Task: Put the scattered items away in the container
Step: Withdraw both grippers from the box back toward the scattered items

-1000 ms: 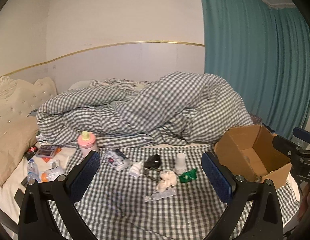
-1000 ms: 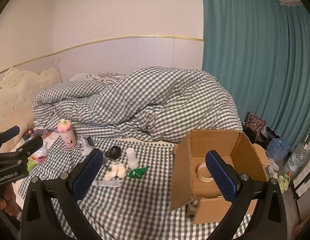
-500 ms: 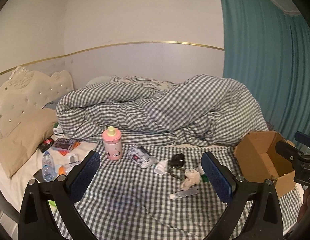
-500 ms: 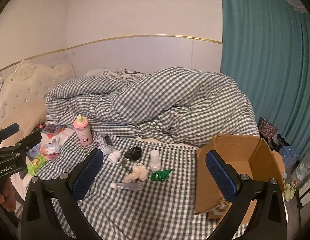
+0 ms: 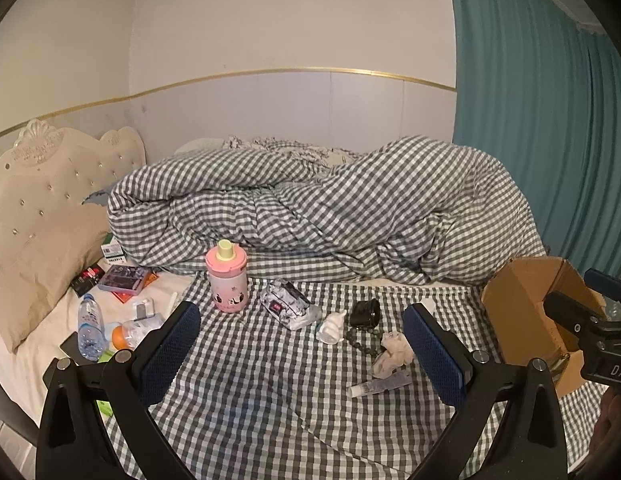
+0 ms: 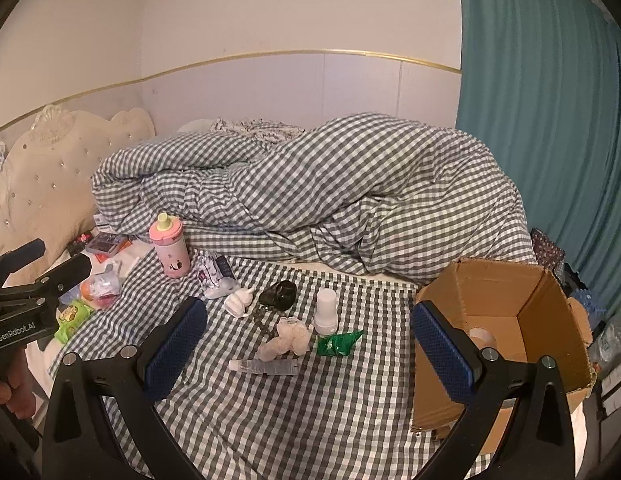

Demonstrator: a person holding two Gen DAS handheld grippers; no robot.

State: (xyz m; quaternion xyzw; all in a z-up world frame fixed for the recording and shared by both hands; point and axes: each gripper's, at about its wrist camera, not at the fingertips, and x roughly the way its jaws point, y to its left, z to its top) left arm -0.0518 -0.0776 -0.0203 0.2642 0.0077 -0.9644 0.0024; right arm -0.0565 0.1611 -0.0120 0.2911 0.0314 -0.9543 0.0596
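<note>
Scattered items lie on a checked sheet: a pink bottle point(image 5: 226, 285) point(image 6: 169, 251), a silvery packet point(image 5: 288, 305), a white crumpled piece point(image 6: 239, 301), a black object point(image 6: 279, 293), a white cup point(image 6: 325, 310), a green wrapper point(image 6: 337, 343), a beige cloth point(image 6: 288, 339) and a tube point(image 6: 264, 366). An open cardboard box point(image 6: 506, 328) point(image 5: 530, 312) stands at the right with a tape roll point(image 6: 481, 338) inside. My left gripper point(image 5: 300, 354) and right gripper point(image 6: 310, 350) are both open and empty, held above the sheet short of the items.
A bunched checked duvet point(image 5: 330, 208) lies behind the items. A padded headboard point(image 5: 42, 192) and pillow are at the left, with a water bottle point(image 5: 89, 330), small boxes and packets beside them. A teal curtain point(image 6: 550, 120) hangs at the right.
Both views have swung left: the box has slid toward the right edge and the pink bottle and headboard side have come further into view. Both grippers stay open.
</note>
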